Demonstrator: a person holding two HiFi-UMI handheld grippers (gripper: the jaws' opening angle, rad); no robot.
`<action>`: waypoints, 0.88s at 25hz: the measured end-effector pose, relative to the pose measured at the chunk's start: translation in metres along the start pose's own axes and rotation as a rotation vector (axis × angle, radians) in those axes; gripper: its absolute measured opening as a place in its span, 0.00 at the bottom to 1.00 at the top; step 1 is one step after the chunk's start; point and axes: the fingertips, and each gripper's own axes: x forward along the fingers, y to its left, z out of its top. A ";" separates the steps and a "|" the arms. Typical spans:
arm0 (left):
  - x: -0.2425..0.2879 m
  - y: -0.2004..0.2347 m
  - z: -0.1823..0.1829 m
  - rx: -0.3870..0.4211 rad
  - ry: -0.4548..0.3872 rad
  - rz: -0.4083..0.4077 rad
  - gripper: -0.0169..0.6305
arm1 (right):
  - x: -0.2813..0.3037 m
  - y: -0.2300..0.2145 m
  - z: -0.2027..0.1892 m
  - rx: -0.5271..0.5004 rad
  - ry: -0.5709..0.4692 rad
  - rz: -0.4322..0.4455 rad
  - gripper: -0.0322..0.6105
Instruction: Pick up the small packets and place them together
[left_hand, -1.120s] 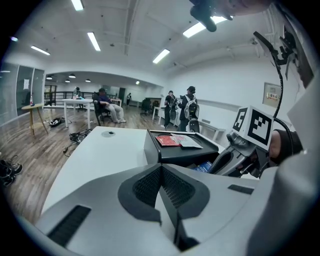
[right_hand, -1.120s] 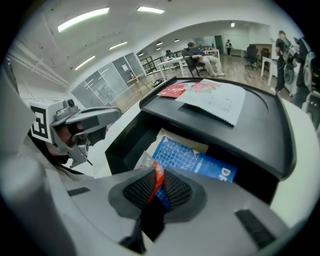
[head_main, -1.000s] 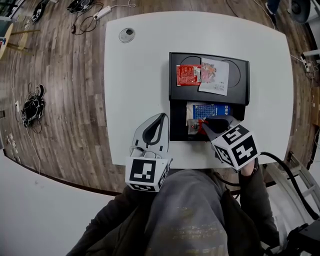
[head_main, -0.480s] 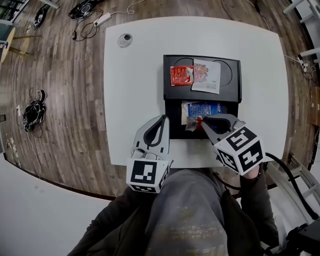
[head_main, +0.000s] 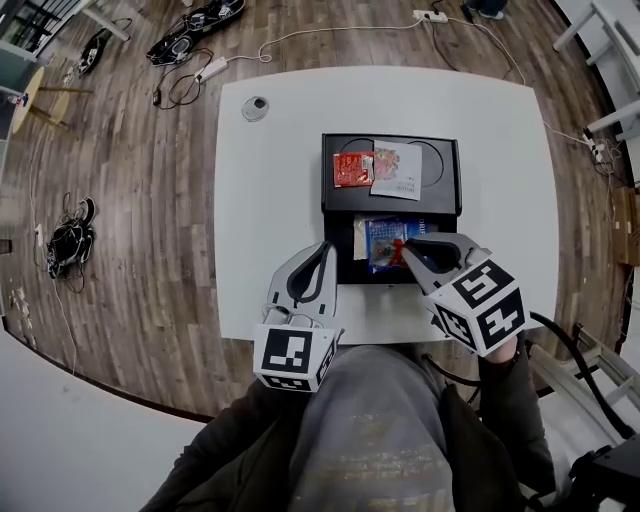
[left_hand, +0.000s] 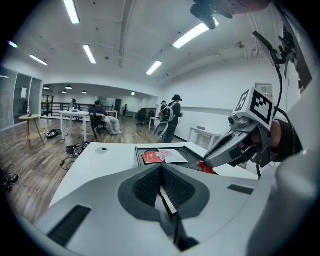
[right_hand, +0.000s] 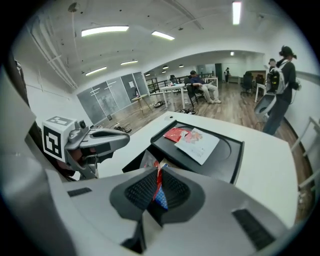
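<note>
My right gripper (head_main: 402, 250) is shut on a small red packet (right_hand: 159, 181), which stands on edge between the pads; its jaws have just been closing on it. The packet hangs above the near compartment of the black tray (head_main: 330, 190), over a blue packet (head_main: 382, 238) lying there. A red packet (head_main: 353, 168) and a white printed packet (head_main: 398, 171) lie side by side on the tray's far section. My left gripper (head_main: 325, 246) hovers shut beside the tray's near left corner, holding nothing. In the left gripper view the right gripper (left_hand: 235, 147) shows with the red packet (left_hand: 206, 167) at its tip.
The tray sits on a white table (head_main: 270, 200) with a round cable grommet (head_main: 255, 106) at its far left. Cables and a power strip (head_main: 210, 68) lie on the wooden floor beyond. People sit and stand far across the room (right_hand: 202, 85).
The right gripper has risen with the small red packet, lifting it out of the tray's near compartment. The left gripper has risen a little beside the tray.
</note>
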 end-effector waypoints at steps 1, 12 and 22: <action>0.000 -0.001 0.003 0.003 -0.007 -0.002 0.01 | -0.003 -0.002 0.003 -0.001 -0.009 -0.008 0.10; 0.012 0.002 0.016 0.005 -0.019 -0.007 0.01 | -0.037 -0.060 0.046 0.001 -0.109 -0.150 0.10; 0.024 0.024 0.009 -0.022 0.022 0.032 0.01 | -0.018 -0.106 0.063 0.050 -0.106 -0.182 0.10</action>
